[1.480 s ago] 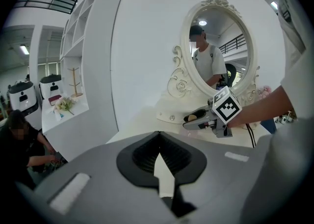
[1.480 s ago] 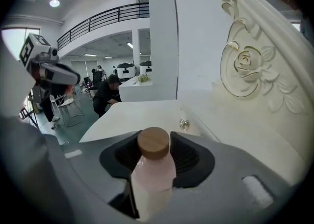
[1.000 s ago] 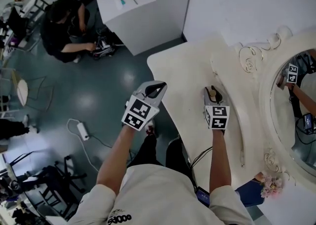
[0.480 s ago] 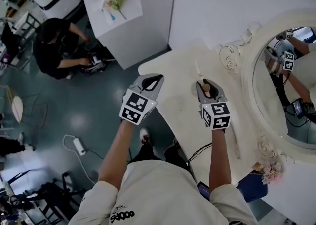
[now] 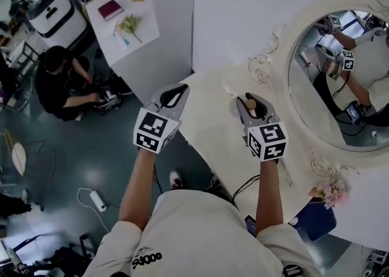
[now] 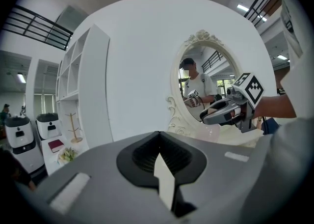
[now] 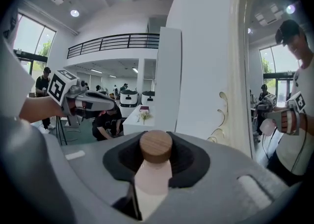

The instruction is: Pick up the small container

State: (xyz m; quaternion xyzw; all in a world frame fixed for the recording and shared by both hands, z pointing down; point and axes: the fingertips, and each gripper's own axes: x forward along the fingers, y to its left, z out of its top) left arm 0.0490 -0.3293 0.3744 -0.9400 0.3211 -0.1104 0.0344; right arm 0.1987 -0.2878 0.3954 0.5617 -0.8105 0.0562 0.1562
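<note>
Small container (image 7: 153,171), a pale pink bottle with a wooden cap (image 7: 156,145), is clamped in the right hand-held gripper (image 5: 250,101). Jaws are partly open with the pads pressing on the bottle's body, cap toward the jaw tips. It's held over the cream tabletop (image 5: 213,133), near the ornate oval mirror (image 5: 340,81). Left hand-held gripper (image 5: 178,90) is closed with jaw tips meeting and nothing between them. It sits at the tabletop's left edge, apart from the right one.
</note>
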